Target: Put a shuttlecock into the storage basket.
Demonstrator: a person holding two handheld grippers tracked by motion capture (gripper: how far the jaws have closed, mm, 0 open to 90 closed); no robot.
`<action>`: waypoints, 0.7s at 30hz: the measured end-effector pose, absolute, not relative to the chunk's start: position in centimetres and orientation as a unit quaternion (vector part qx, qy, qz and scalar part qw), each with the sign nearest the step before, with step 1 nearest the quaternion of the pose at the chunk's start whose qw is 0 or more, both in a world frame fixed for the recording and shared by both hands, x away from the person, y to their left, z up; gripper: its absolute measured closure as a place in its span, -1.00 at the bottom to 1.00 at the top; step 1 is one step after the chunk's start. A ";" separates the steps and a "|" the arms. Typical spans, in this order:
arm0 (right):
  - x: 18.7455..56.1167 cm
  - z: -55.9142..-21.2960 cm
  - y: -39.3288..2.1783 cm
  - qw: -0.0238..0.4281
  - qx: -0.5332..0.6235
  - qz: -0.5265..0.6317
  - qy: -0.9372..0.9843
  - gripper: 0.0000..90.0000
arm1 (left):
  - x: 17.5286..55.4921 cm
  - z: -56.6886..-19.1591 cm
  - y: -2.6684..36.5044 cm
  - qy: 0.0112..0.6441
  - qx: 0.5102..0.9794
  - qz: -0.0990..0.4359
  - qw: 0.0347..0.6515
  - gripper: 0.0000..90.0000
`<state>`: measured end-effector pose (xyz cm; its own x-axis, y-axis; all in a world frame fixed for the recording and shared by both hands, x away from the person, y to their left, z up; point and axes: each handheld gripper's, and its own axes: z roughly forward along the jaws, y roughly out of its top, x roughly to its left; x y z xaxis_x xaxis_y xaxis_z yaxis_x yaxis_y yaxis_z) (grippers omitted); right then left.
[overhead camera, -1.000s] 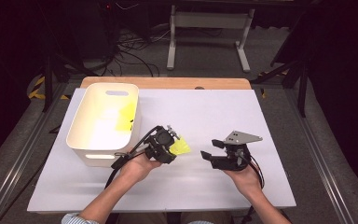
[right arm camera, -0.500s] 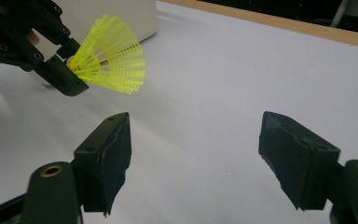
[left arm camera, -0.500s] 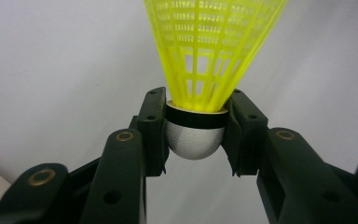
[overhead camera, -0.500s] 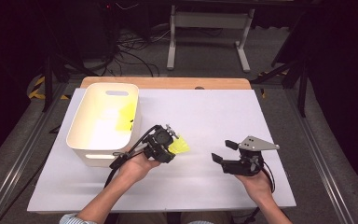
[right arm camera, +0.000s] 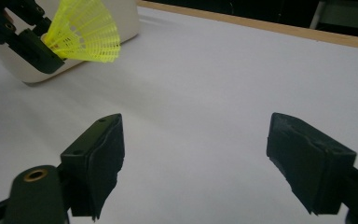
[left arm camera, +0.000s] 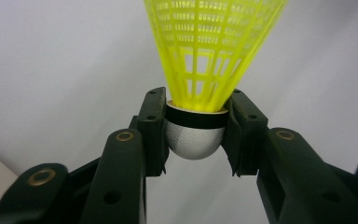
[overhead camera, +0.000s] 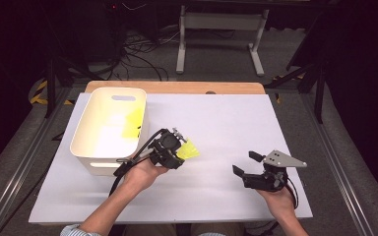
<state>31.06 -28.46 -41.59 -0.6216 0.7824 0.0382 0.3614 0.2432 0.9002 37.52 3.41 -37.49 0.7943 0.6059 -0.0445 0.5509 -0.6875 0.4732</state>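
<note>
A yellow shuttlecock [overhead camera: 189, 149] [left arm camera: 209, 56] [right arm camera: 84, 35] with a silvery-white rounded cork head is clamped at that head by my left gripper [overhead camera: 176, 150] [left arm camera: 196, 128], its mesh skirt pointing away to the right. The left gripper hovers just right of the white tub [overhead camera: 109, 129]. My right gripper [overhead camera: 246, 164] [right arm camera: 193, 163] sits low over the white table at the front right; its jaws have just been opening and stand wide with nothing between them.
The white tub [right arm camera: 130, 21] at the left holds a yellow item [overhead camera: 130, 125]. A white board [overhead camera: 216, 123] covers the table, with a wooden edge [overhead camera: 177, 87] at the back. Dark floor with cables and metal stands lies beyond.
The right gripper moved right and slightly nearer the front edge, and its jaws spread wider. The left gripper kept still with the shuttlecock.
</note>
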 end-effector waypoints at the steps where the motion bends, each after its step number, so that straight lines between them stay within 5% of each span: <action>1: 30.9 -41.8 -28.8 0.220 0.380 0.487 0.755 -0.58 | 37.5 -37.4 3.4 0.315 0.917 0.058 0.238 0.43; 21: 29.5 -43.5 -30.7 0.238 0.403 0.494 0.733 -0.69 | 37.4 -36.0 3.5 0.313 0.915 0.061 0.248 0.43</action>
<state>29.47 -30.74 -43.54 -0.5628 0.8251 0.0500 0.3552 0.1868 0.9159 37.39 3.51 -36.01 0.7961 0.6035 -0.0433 0.5430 -0.6811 0.4912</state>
